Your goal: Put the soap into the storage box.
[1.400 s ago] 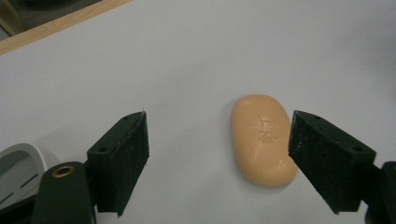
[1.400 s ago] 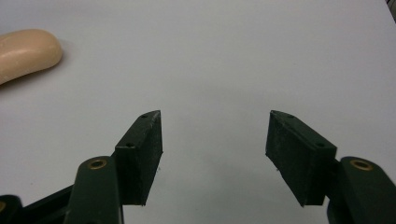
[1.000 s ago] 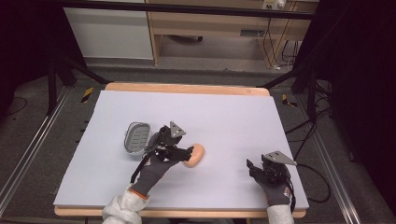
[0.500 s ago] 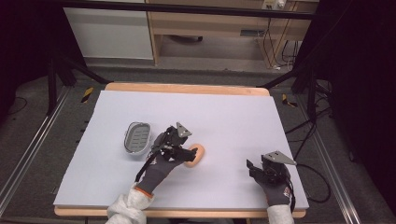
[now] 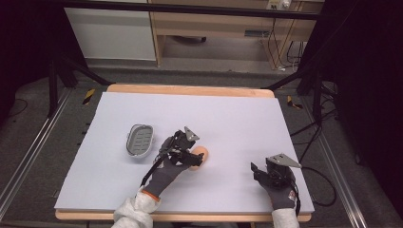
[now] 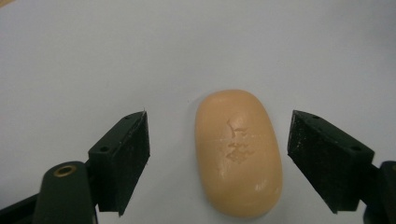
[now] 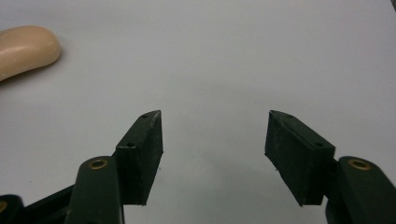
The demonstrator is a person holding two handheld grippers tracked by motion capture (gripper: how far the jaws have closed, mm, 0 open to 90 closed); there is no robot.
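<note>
Between spread left tongs (image 6: 217,154), soap (image 6: 238,151), gaps either side.

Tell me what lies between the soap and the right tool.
Nothing: between the soap and the right tool, the high view shows bare white table cover.

Soap bar (image 6: 238,154): peach-orange, faint embossed mark on top. Soap dish (image 5: 140,140): grey, slotted. Table mat (image 5: 228,118): pale lavender-grey, plain; wood edge tan. Left gripper (image 6: 217,158), right gripper (image 7: 215,149): black jaws, brass rivets. Gloves (image 5: 164,173): dark grey, orange cuff trim.
</note>
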